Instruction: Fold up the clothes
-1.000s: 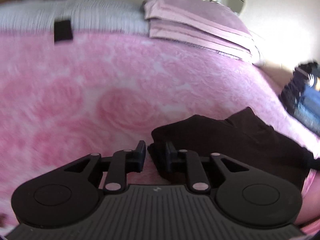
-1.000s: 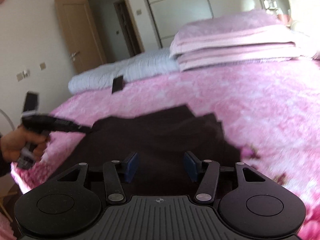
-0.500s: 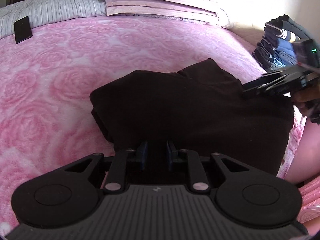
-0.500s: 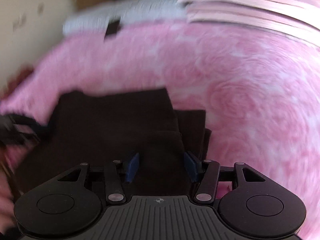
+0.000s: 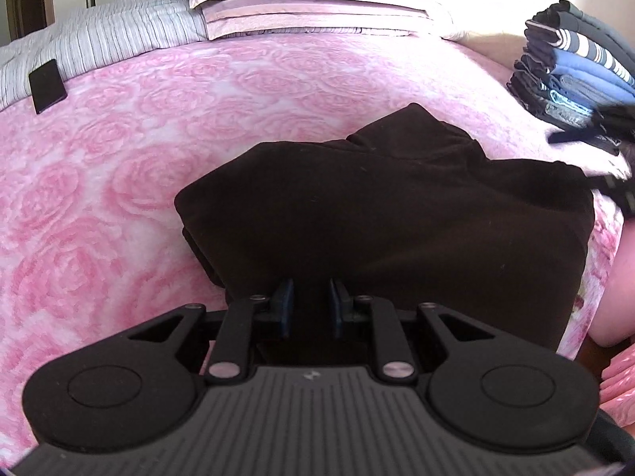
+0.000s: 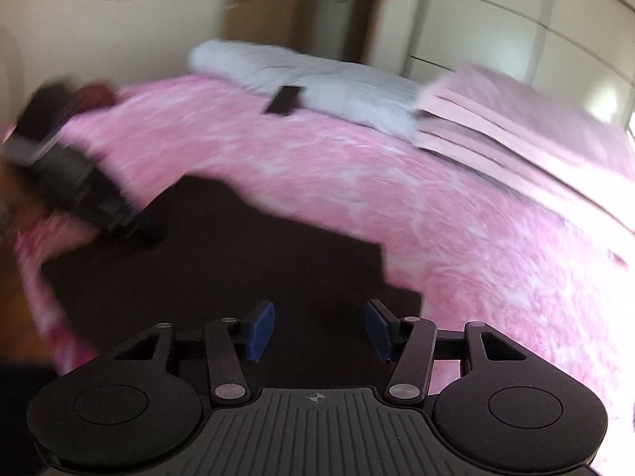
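A dark brown folded garment (image 5: 397, 218) lies on the pink rose-patterned blanket (image 5: 198, 111), near the bed's front edge. My left gripper (image 5: 310, 301) sits at its near edge, the blue pads narrowly apart with dark cloth between them. In the right wrist view the same garment (image 6: 238, 269) spreads under my right gripper (image 6: 319, 329), which stands open above its right part with nothing gripped. The left gripper (image 6: 91, 194) shows there as a blur at the garment's left corner. The right gripper (image 5: 595, 131) is a dark blur at the right of the left wrist view.
A stack of folded dark and blue clothes (image 5: 575, 71) sits at the bed's right side. Pink pillows (image 5: 309, 0) and a striped grey quilt (image 5: 119, 35) lie at the head. A black phone (image 5: 47, 85) rests by the quilt.
The left gripper has shifted from the garment's left corner to its near edge. The right gripper has swung up and stays open; its view is blurred by motion.
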`<control>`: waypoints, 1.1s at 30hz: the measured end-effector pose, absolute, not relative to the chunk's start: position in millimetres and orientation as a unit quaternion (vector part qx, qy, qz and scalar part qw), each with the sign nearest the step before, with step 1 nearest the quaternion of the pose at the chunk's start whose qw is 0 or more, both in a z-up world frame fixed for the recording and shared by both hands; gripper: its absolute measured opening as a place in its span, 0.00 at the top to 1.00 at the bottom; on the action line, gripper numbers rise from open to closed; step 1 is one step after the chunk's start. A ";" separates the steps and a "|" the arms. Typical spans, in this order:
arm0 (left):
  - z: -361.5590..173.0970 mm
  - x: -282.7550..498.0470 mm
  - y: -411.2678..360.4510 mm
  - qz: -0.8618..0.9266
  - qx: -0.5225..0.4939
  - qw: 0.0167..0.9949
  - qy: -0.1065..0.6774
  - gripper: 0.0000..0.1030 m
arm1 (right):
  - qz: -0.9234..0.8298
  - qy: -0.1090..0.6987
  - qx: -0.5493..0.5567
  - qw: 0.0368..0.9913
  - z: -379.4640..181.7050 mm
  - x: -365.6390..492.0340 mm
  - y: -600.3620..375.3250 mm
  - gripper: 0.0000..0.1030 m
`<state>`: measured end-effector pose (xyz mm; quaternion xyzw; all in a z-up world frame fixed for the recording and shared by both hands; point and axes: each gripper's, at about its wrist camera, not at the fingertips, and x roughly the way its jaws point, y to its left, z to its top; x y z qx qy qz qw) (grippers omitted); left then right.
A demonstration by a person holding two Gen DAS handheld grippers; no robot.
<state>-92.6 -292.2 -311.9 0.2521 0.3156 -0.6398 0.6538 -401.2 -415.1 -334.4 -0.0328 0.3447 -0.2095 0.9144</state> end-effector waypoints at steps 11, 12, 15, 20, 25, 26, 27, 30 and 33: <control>-288.4 -107.8 -271.9 -0.645 0.283 0.666 0.245 0.72 | -0.190 0.394 -0.145 0.888 -359.6 -427.3 -351.1 0.47; -281.1 -116.5 -262.3 -0.656 0.290 0.662 0.216 0.64 | -0.182 0.393 -0.163 0.886 -359.5 -428.8 -345.8 0.47; -271.6 -153.5 -232.5 -0.690 0.337 0.628 0.129 0.49 | -0.167 0.413 -0.228 0.866 -373.5 -429.3 -331.0 0.47; -293.8 -223.5 -198.3 -0.700 0.454 0.551 0.004 0.40 | -0.138 0.445 -0.332 0.820 -410.1 -414.3 -326.5 0.47; -340.6 -255.1 -208.9 -0.637 0.544 0.542 -0.073 0.40 | -0.123 0.459 -0.416 0.776 -444.9 -399.2 -332.1 0.47; -344.7 -256.6 -210.2 -0.629 0.551 0.542 -0.085 0.39 | -0.125 0.456 -0.425 0.772 -449.2 -397.9 -335.0 0.47; -348.0 -257.8 -210.9 -0.623 0.556 0.542 -0.097 0.35 | -0.130 0.452 -0.428 0.772 -451.4 -397.3 -337.6 0.47; -356.6 -261.3 -212.6 -0.608 0.569 0.539 -0.129 0.32 | -0.143 0.440 -0.437 0.771 -458.1 -395.6 -345.5 0.47; -356.4 -256.5 -213.2 -0.612 0.563 0.541 -0.124 0.33 | -0.157 0.429 -0.444 0.771 -464.4 -393.6 -353.2 0.48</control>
